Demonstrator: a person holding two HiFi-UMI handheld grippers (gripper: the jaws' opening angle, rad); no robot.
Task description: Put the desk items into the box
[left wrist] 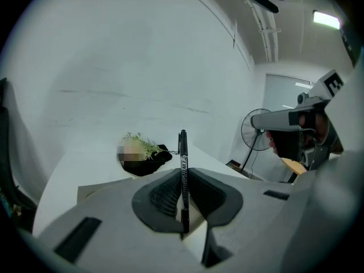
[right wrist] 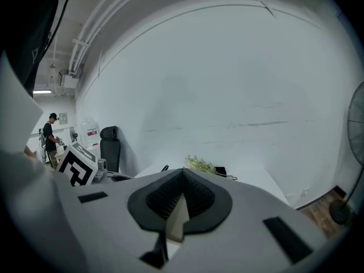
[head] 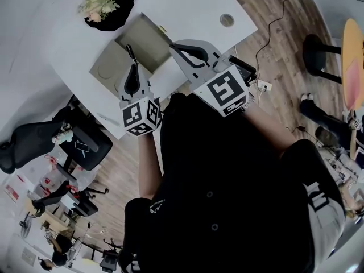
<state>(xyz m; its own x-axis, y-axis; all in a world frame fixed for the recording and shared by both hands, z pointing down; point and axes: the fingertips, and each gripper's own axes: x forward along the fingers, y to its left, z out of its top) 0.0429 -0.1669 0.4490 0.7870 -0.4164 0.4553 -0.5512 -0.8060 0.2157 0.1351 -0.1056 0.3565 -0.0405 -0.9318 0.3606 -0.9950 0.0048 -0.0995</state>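
An open cardboard box sits on the white desk, its near side under both grippers. My left gripper is shut on a black pen that points away over the box. In the left gripper view the pen stands upright between the jaws of the left gripper, with the box edge below. My right gripper hovers over the box's right flap. Its jaws meet at the tip in the right gripper view, with nothing between them.
A bunch of flowers on a black cloth lies at the desk's far left. A round cable hole is in the desk's right part. Office chairs stand left of the desk. A fan and a power strip are to the right.
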